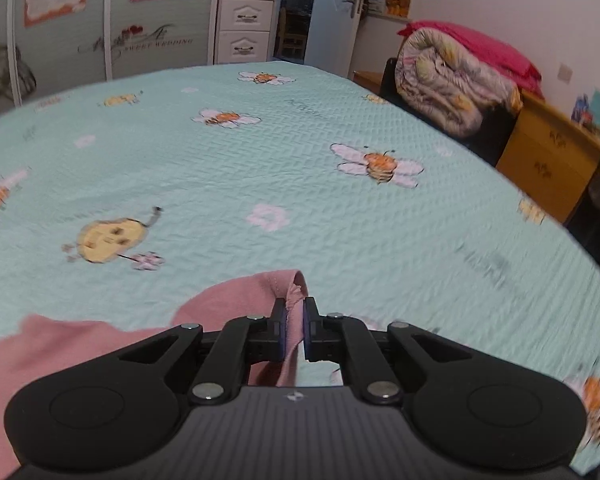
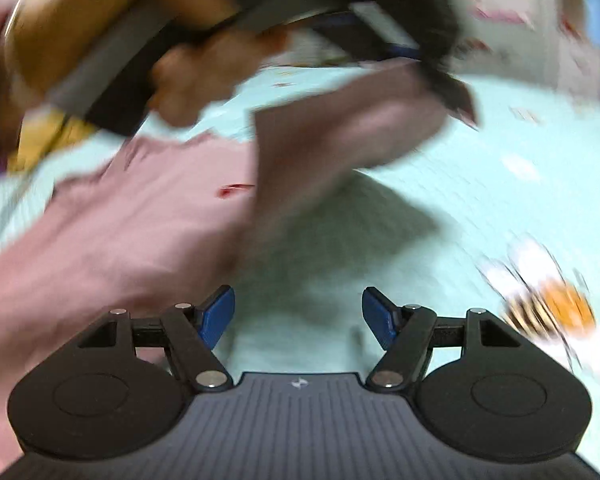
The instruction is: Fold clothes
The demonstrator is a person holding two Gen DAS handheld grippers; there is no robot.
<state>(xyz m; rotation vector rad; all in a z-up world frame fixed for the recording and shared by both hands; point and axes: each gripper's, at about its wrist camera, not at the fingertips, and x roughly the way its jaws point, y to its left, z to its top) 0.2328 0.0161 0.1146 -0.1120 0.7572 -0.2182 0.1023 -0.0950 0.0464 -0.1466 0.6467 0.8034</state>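
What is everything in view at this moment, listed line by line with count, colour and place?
pink garment: one, pink with a small red mark, spread on the bed, one edge lifted
bedspread: one, mint green with bee and flower prints, covers the bed
rolled quilt: one, pale patterned with a pink layer on top, on the dark stand right of the bed
wooden desk: one, yellow-brown, along the right wall
white drawer unit: one, white, far side near the door
wardrobe: one, grey-green with posters, far left
left gripper: one, black, shut on the garment's edge
right gripper: one, black with blue pads, open above the bedspread
hand: one, blurred, holding the left gripper's handle
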